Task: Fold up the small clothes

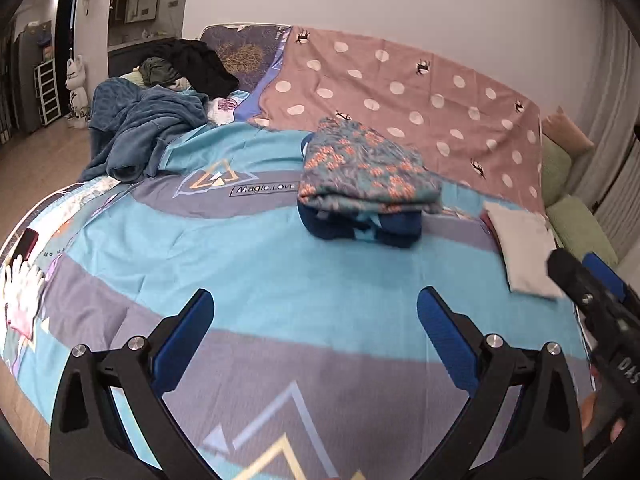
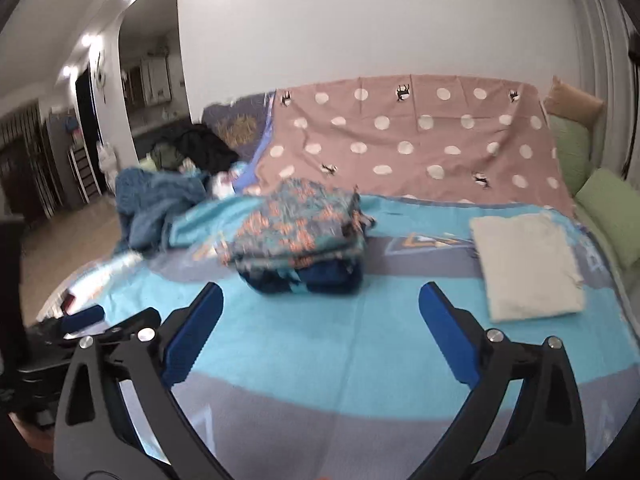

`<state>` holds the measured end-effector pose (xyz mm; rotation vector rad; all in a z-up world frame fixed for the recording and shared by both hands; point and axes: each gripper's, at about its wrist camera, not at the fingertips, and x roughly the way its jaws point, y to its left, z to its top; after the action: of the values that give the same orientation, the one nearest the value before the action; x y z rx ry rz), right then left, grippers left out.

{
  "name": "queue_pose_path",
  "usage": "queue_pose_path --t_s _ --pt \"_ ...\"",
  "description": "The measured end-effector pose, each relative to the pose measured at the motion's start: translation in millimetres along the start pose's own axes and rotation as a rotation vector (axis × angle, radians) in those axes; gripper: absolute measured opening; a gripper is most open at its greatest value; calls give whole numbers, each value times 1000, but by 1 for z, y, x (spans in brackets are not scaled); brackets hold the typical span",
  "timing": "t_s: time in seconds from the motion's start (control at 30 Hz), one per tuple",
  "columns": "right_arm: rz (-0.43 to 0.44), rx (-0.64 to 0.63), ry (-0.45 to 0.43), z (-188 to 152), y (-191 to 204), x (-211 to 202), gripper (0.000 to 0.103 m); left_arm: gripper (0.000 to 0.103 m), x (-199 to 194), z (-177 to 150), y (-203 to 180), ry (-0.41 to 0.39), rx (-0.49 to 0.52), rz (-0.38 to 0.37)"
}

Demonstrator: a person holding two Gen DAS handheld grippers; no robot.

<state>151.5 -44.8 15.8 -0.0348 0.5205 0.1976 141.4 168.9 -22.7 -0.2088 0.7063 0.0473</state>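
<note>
Blue pads frame my left gripper (image 1: pixel 314 312), its jaws spread wide with nothing between them, only the bedspread (image 1: pixel 248 264) under it. Ahead of it and a little right sits the stack (image 1: pixel 368 184): a floral folded piece on top of a dark blue one. Farther right, beside my right gripper (image 1: pixel 588 276) at the frame edge, lies a white folded cloth (image 1: pixel 524 248). Far ahead to the left is a heap of blue blanket (image 1: pixel 140 128) with dark clothes (image 1: pixel 200 64) behind it. A phone (image 1: pixel 25 245) and gloves (image 1: pixel 22 292) lie at my far left.

From my right wrist, the right gripper (image 2: pixel 320 308) also stands wide apart and empty above the bedspread (image 2: pixel 320 340). The stack (image 2: pixel 300 240) is just ahead, slightly left; the white cloth (image 2: pixel 528 264) lies ahead to the right. My left gripper (image 2: pixel 96 320) shows low on the left. A dotted pink sheet (image 2: pixel 400 140) covers the far side of the bed.
</note>
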Motion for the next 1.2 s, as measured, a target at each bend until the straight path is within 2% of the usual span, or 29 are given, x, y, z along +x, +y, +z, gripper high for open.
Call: queue_pose_path --t_s 0.13,0.33,0.43,0.57,0.67,1.2 --pt "-81 -60 -14 -10 11 -28 100 102 -37 -21 -7 -70 20 68" --pt "-89 -48 -48 -26 9 -67 101 102 -73 -38 -13 -102 31 102" --pt "-69 -40 -30 -32 8 -74 101 102 -87 -48 -16 -123 41 117" --pt "-89 -60 -45 -34 12 -85 101 102 -101 -54 -22 -155 62 114" --pt "-86 -56 -54 -36 12 -91 101 102 -106 -55 -24 -180 67 122" --pt "-86 -56 -31 -37 13 -89 101 102 -107 -55 -25 -173 63 127"
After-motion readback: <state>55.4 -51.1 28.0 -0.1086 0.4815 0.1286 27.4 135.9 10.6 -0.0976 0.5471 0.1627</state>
